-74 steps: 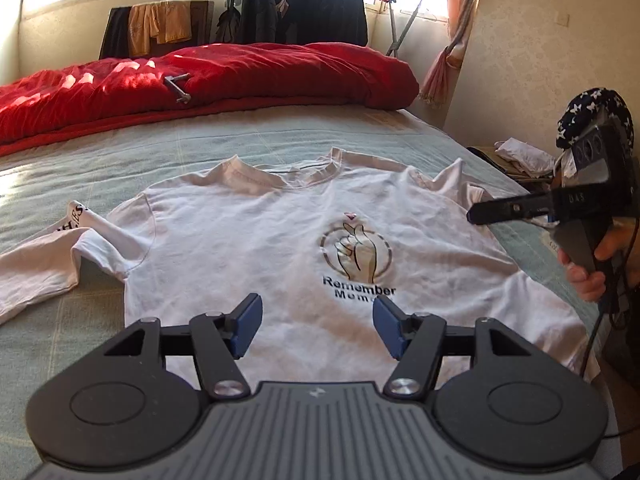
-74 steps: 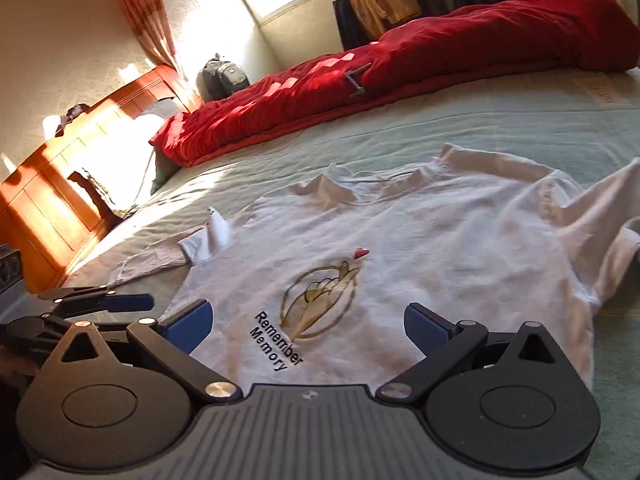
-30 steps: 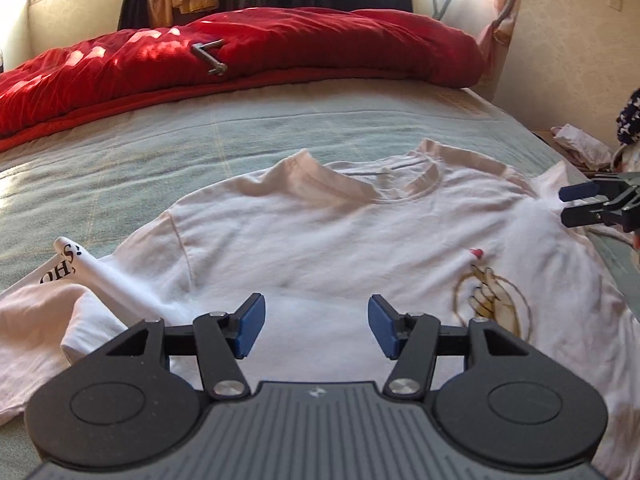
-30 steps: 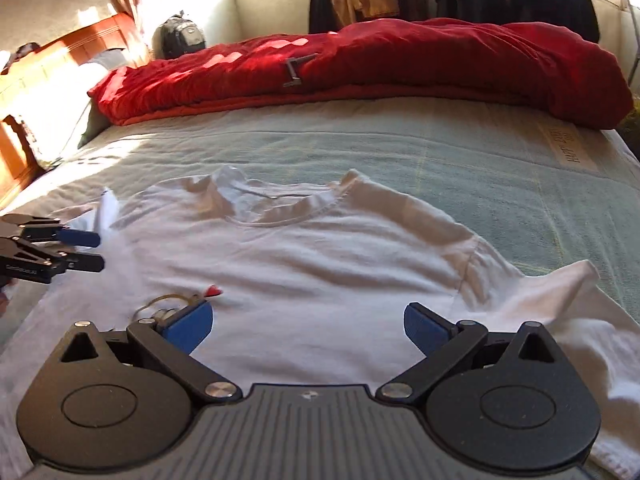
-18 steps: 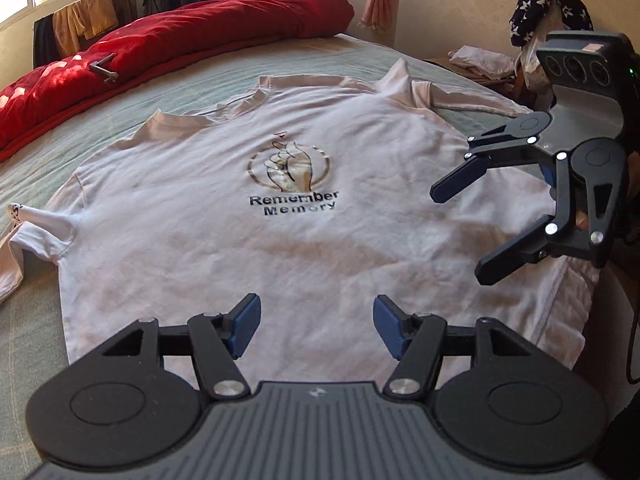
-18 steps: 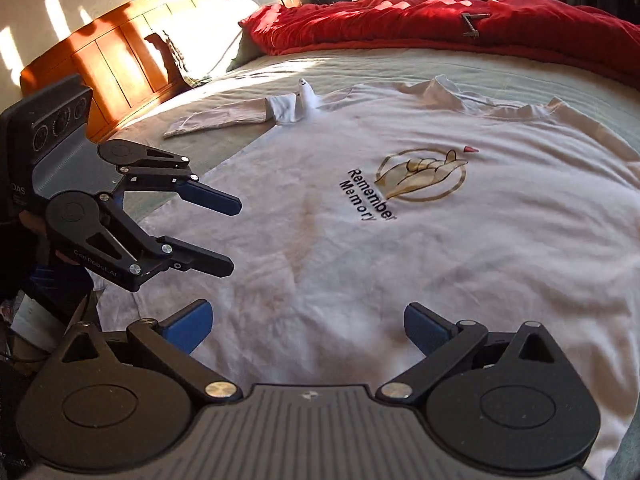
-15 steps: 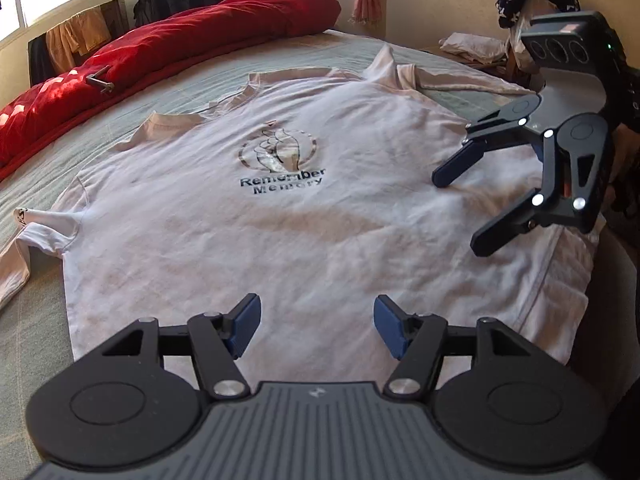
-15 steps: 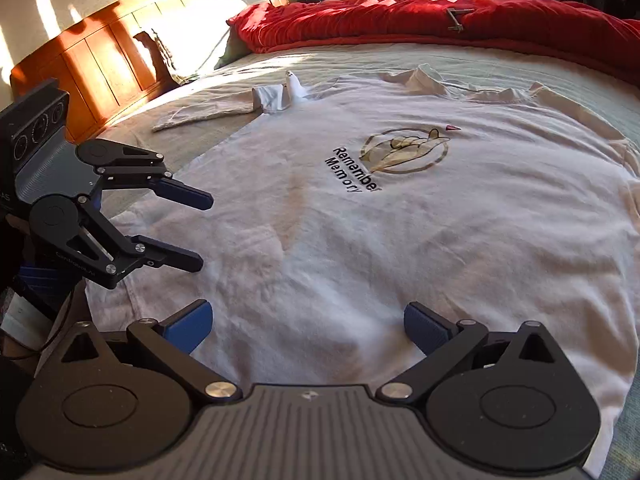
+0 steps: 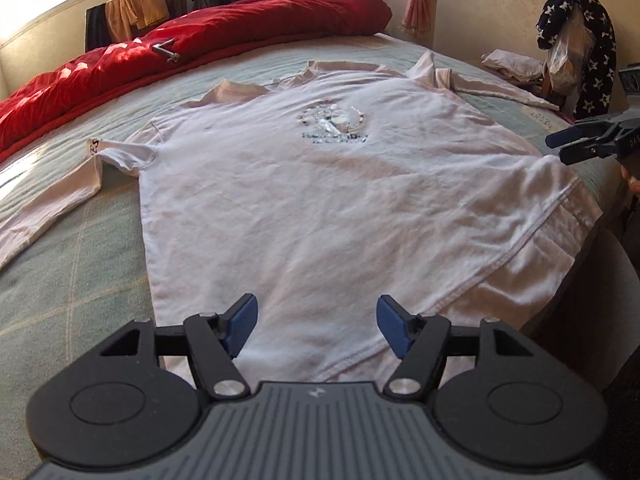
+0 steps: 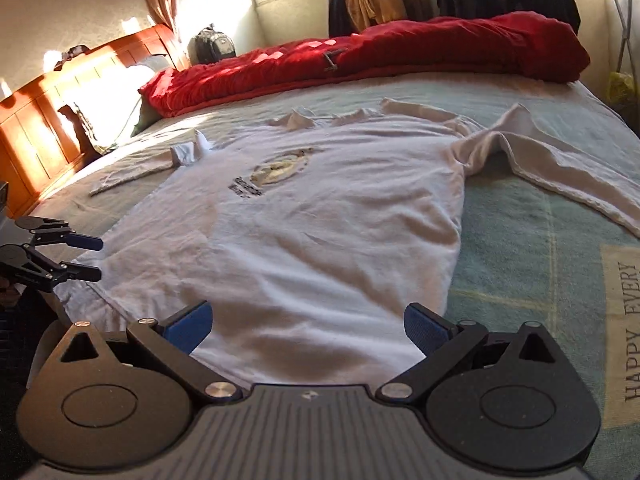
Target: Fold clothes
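A white T-shirt (image 9: 320, 200) lay spread face up on the bed (image 9: 72, 280), its printed emblem (image 9: 332, 118) upward, collar toward the red duvet (image 9: 200, 36) and hem toward the person at the bed's near edge. So its long axis ran straight away from both tools. The left hand-held gripper (image 9: 316, 328) hung over the hem with its blue pads (image 9: 240, 322) parted about halfway and nothing between them but air above the cloth. The right hand-held gripper (image 10: 308, 326) hovered over the same hem toward the other corner, its jaws standing wide and likewise empty. Each tool showed at the margin of the other's view, set apart along the bottom edge. One long sleeve (image 10: 560, 172) trailed off to the right, the other (image 9: 52, 196) to the left. To my eye each tool was nearest its own hem corner, so the coming grasp probably depended on dropping onto those corners, with any lengthwise fold then running toward the collar.
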Tool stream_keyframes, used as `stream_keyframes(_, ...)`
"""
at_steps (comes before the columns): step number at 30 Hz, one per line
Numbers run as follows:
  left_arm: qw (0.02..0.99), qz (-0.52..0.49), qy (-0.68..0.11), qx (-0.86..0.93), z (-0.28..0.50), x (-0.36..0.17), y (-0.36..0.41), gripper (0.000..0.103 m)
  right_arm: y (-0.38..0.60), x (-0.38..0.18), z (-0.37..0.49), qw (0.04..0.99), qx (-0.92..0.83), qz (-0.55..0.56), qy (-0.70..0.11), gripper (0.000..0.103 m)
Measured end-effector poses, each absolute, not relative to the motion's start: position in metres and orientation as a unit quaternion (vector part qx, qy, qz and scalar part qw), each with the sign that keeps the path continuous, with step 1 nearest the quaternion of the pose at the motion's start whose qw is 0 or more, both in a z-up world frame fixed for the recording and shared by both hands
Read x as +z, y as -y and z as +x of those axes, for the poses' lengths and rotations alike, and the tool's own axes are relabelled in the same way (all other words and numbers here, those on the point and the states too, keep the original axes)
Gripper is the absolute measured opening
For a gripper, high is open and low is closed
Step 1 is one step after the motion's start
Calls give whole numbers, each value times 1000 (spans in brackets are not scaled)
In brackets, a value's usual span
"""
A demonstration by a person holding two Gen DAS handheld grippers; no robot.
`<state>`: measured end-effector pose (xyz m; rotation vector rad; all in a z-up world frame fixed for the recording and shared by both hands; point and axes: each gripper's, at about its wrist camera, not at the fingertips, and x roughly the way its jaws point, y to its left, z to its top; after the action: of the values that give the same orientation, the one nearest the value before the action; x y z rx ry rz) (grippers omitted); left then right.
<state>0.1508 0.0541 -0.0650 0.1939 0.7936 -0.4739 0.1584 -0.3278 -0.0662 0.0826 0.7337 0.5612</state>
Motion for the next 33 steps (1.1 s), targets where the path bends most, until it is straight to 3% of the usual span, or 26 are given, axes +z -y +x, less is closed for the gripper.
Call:
stream_keyframes(6,879,91,-389,-262,148,-81,-14,67,278,-93,158,887,265,28,-376,103)
stream_keyframes(10,877,68,-415,-234,125,-96,-35,68,318,-110,136,902,200,54,-378,103)
stream_keyframes(16,879,83,-412,-224,111,-75,-46,67,347,-90,115,908,154,83,-380,103)
stream_keyframes(22,906,102,-358,-200,141,-64,-17,68,273,-71,132,935,173,-28,-308,103)
stream_keyframes(33,906,84,-382,-162,95,-98,-33,70,255,-121,100,925,152,-27,-348,103)
